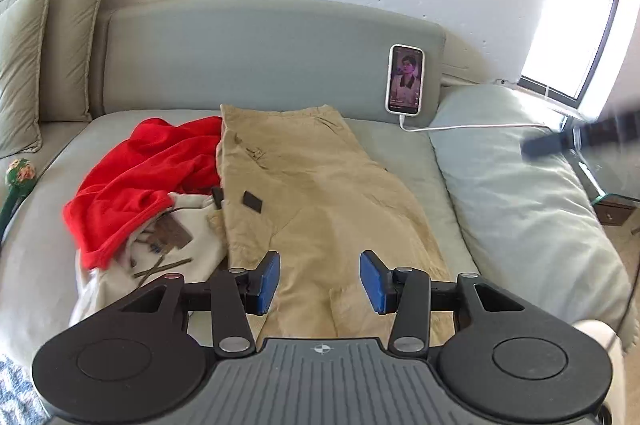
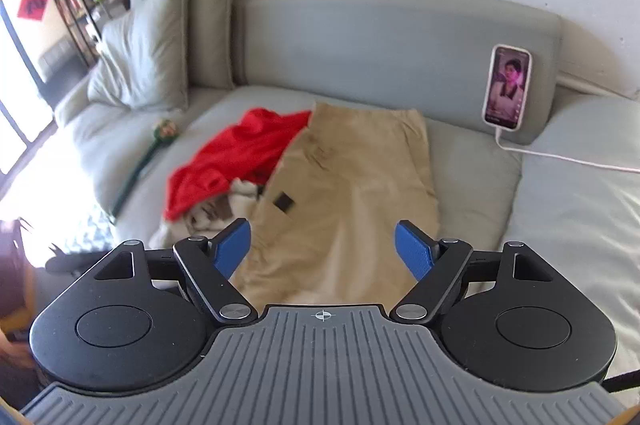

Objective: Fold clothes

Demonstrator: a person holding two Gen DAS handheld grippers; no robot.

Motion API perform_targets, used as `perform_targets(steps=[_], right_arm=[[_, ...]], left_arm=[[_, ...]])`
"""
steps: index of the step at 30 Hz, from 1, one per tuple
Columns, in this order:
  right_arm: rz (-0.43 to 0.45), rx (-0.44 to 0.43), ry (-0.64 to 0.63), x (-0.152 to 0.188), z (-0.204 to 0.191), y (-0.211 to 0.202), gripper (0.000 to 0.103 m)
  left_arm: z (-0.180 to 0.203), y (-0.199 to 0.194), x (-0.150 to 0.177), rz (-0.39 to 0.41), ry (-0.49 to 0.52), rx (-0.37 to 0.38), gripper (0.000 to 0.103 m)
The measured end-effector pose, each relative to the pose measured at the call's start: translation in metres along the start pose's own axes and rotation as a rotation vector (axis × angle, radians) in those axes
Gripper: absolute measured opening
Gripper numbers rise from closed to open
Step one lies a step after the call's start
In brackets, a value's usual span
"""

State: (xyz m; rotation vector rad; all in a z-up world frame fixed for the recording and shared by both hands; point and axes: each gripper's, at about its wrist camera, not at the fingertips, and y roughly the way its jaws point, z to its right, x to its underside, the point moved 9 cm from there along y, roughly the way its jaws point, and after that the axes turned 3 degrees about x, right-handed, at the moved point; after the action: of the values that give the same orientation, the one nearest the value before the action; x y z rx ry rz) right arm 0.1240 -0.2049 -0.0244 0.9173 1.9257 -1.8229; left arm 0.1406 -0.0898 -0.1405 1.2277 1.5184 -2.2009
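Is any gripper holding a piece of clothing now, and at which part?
Nothing is held. The left gripper and the right gripper are both open above the khaki trousers, with nothing between their blue pads.

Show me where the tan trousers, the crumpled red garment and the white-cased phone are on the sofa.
tan trousers (image 1: 320, 185): left wrist view, middle of the spread fabric.
crumpled red garment (image 1: 148, 177): left wrist view, centre of the heap.
white-cased phone (image 2: 507, 86): right wrist view, its lit screen, propped against the backrest.
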Motion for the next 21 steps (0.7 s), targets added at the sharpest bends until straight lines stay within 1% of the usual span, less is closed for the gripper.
perform_targets(steps=[2,3,5,6,7,8,9,10,12,13,15,16,18,20,21], right_arm=[[-0.038,0.047,-0.003,0.026,0.015,0.028,0.081],[-0.047,0.068,-0.003,0.038,0.024,0.044,0.08],[-0.066,0.118,0.01,0.059,0.038,0.078,0.076],[-0.072,0.124,0.03,0.07,0.043,0.094,0.066],[-0.074,0.112,0.062,0.078,0.048,0.107,0.056],[-0.074,0.089,0.099,0.084,0.051,0.119,0.052],[-0.07,0.067,0.131,0.089,0.052,0.128,0.048],[-0.062,0.052,0.147,0.091,0.052,0.135,0.047],[-0.04,0.014,0.135,0.092,0.045,0.146,0.047],[-0.03,-0.008,0.122,0.091,0.041,0.15,0.047],[-0.02,-0.048,0.081,0.09,0.031,0.16,0.047],[-0.019,-0.057,0.058,0.091,0.027,0.165,0.048],[-0.051,-0.062,0.004,0.099,0.021,0.179,0.048],[-0.137,-0.009,-0.064,0.115,0.022,0.194,0.048],[-0.169,0.037,-0.1,0.124,0.028,0.198,0.048]], left_arm=[[0.001,0.026,0.004,-0.028,-0.006,-0.04,0.031],[0.003,0.035,0.005,-0.025,0.003,-0.053,0.031],[0.006,0.05,0.007,-0.022,0.024,-0.063,0.03],[0.008,0.057,0.007,-0.021,0.034,-0.066,0.03],[0.009,0.064,0.008,-0.021,0.045,-0.072,0.029],[0.008,0.07,0.01,-0.023,0.058,-0.078,0.028],[0.007,0.077,0.012,-0.034,0.071,-0.083,0.022],[0.005,0.084,0.016,-0.055,0.08,-0.091,0.018],[-0.007,0.099,0.029,-0.128,0.094,-0.14,0.002],[-0.016,0.105,0.037,-0.171,0.096,-0.176,0.0],[-0.037,0.113,0.053,-0.242,0.088,-0.237,0.001],[-0.045,0.114,0.06,-0.258,0.082,-0.242,0.001],[-0.051,0.11,0.065,-0.256,0.087,-0.237,0.003],[-0.053,0.103,0.067,-0.264,0.087,-0.233,0.003],[-0.054,0.1,0.067,-0.268,0.085,-0.231,0.003]])
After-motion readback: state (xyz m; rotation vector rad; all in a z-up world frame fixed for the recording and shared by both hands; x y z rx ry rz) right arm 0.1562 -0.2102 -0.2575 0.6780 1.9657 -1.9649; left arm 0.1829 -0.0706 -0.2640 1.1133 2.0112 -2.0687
